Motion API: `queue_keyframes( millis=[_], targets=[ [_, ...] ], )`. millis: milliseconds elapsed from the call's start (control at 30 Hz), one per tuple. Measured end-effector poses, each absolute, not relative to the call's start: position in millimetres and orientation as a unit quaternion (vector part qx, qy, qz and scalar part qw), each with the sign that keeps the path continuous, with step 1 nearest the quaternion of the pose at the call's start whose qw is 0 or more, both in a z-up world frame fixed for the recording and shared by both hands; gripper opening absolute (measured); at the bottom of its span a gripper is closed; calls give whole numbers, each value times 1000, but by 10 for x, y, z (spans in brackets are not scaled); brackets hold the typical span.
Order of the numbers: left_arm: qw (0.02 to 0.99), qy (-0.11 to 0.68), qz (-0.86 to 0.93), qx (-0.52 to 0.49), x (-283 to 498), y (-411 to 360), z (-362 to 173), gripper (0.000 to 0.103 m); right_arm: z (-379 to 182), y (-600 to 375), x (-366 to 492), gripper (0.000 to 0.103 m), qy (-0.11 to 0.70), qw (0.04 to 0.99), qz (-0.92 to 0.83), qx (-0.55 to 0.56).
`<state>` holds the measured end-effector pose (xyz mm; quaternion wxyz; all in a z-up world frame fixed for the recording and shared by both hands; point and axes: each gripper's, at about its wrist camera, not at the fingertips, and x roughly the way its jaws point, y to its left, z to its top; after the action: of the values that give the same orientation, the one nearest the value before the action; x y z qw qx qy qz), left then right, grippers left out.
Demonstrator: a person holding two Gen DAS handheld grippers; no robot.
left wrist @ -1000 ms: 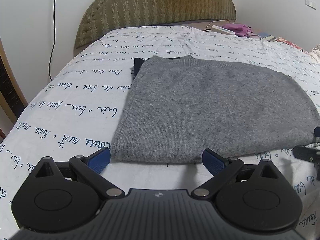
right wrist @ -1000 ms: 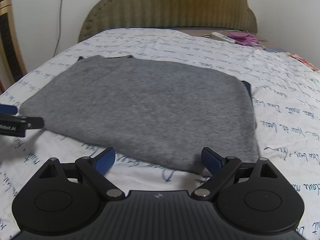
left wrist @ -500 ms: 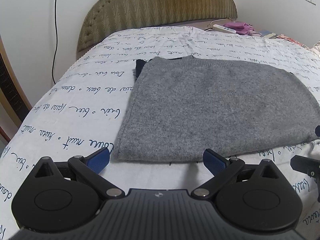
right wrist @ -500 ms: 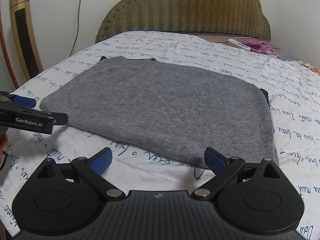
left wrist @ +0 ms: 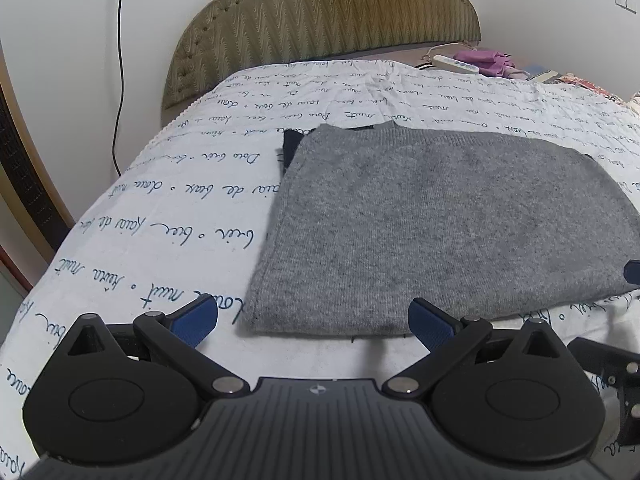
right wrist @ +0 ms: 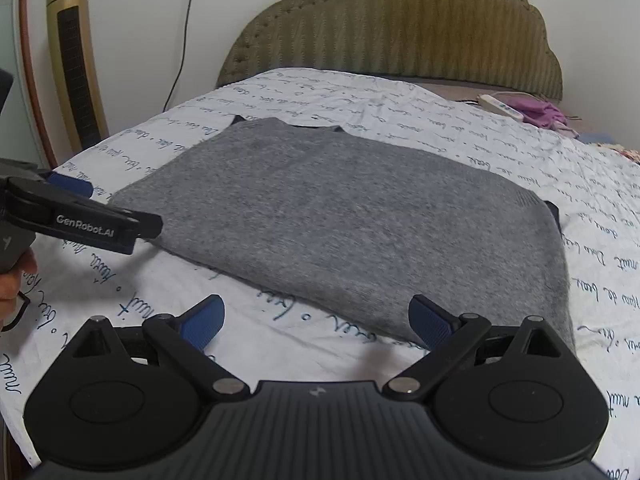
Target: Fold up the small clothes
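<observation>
Where the script-printed bedsheet [left wrist: 168, 216] fills mid-frame: one grey knitted garment [left wrist: 440, 220], folded flat, centre-right. Left gripper [left wrist: 312, 320] and right gripper [right wrist: 316, 322], lower frame, both spread wide, holding nothing, short of its near edge.

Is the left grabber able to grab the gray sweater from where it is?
Probably yes. The left gripper is open, and the near edge of the gray sweater lies just ahead of its fingertips on the bed sheet, with nothing between them.
</observation>
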<state>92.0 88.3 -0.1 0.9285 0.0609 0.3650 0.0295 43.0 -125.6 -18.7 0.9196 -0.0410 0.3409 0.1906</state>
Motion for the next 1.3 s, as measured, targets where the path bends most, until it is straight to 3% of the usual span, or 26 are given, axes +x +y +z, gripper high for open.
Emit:
queue_keyframes(
  millis=[700,1300],
  targets=[
    [924,373,45,72,1539,1250,115,103,-165,-507,336,99,270,917,225,-188],
    [869,464,-105,-138,2874,1831,-188,102,-488,460,490,99,220,894,234,-312]
  ],
)
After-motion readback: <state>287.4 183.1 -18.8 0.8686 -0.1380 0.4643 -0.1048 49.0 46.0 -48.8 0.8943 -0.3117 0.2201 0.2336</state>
